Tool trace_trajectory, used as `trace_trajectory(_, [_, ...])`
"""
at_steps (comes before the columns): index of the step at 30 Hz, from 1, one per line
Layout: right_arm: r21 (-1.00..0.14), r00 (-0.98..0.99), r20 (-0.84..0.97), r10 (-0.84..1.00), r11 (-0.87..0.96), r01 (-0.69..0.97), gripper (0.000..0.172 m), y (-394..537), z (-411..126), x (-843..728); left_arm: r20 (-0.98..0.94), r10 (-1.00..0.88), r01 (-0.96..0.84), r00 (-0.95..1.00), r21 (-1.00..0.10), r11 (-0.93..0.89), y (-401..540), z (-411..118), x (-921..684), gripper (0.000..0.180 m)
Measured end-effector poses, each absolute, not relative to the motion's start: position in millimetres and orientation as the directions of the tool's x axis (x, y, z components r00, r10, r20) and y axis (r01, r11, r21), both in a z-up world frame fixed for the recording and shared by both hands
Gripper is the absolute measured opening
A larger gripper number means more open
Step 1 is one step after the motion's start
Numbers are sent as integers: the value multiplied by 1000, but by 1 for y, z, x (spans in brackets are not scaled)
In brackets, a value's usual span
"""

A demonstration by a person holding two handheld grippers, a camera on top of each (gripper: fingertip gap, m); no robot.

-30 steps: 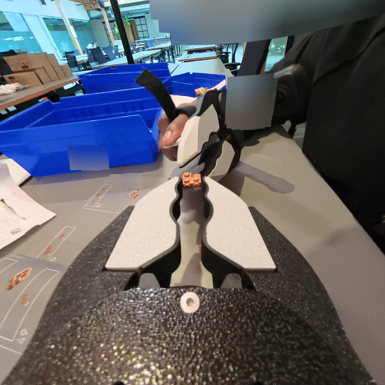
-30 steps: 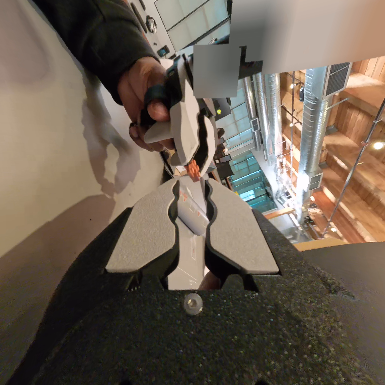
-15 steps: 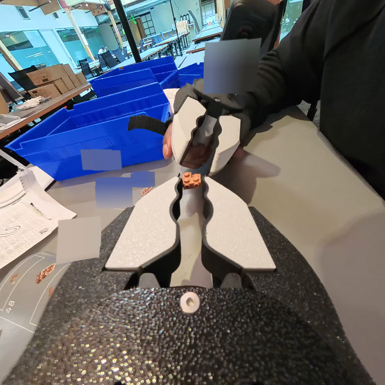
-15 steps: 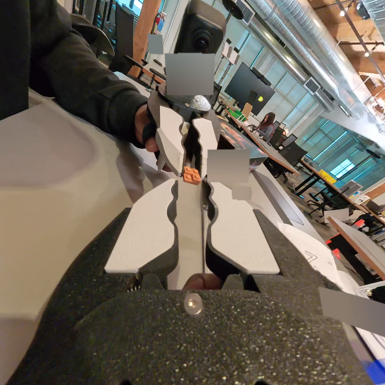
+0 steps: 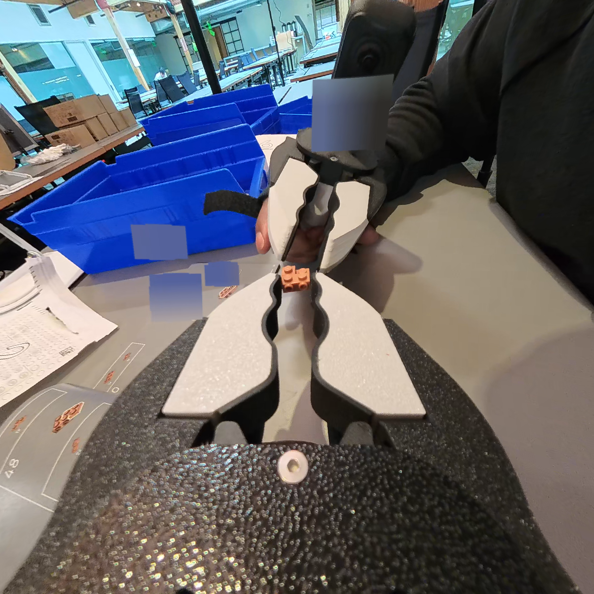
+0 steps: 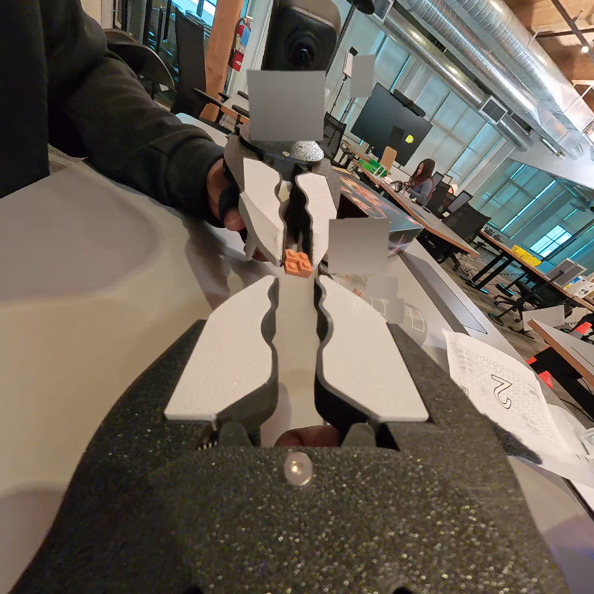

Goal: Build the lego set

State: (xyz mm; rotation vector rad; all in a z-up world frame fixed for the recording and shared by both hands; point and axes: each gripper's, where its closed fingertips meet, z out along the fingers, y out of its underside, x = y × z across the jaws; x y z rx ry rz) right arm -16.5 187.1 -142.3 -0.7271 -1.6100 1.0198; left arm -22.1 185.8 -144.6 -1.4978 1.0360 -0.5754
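Observation:
My left gripper [image 5: 296, 280] is shut on a small orange brick [image 5: 295, 279] with studs on its top and on one side, and holds it at the fingertips above the grey table [image 5: 450, 289]. The right wrist view shows the same brick [image 6: 298, 264] pinched between the left gripper's fingers [image 6: 266, 225]. My right gripper [image 6: 295, 281] is open and empty, tip to tip with the left one, just short of the brick. In the left wrist view the right gripper [image 5: 300, 262] points at the brick with its jaws apart, held by a hand in a dark sleeve.
Blue bins [image 5: 144, 205] stand at the back left. White printed sheets [image 5: 38, 337] and a grey mat with brick pictures [image 5: 64, 418] lie at the left. A printed sheet [image 6: 501, 395] and a dark box [image 6: 385, 205] lie at the right. My left and right fingertips are right by each other.
My right gripper has turned from a tilted pose to level, facing the left gripper head-on, and its jaws have narrowed a little. The left gripper has kept the orange brick throughout.

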Motion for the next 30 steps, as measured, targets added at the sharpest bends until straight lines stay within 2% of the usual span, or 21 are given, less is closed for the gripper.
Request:
trace_trajectory(12, [-914, -270, 397, 877, 406, -24, 21, 192, -140, -17, -215, -834, -274, 508, -958, 80, 188, -140, -25, 16])
trace_trajectory(30, [-901, -271, 417, 867, 433, -1, 24, 192, -145, -20, -223, -836, -282, 501, -956, 86, 187, -141, -24, 16])
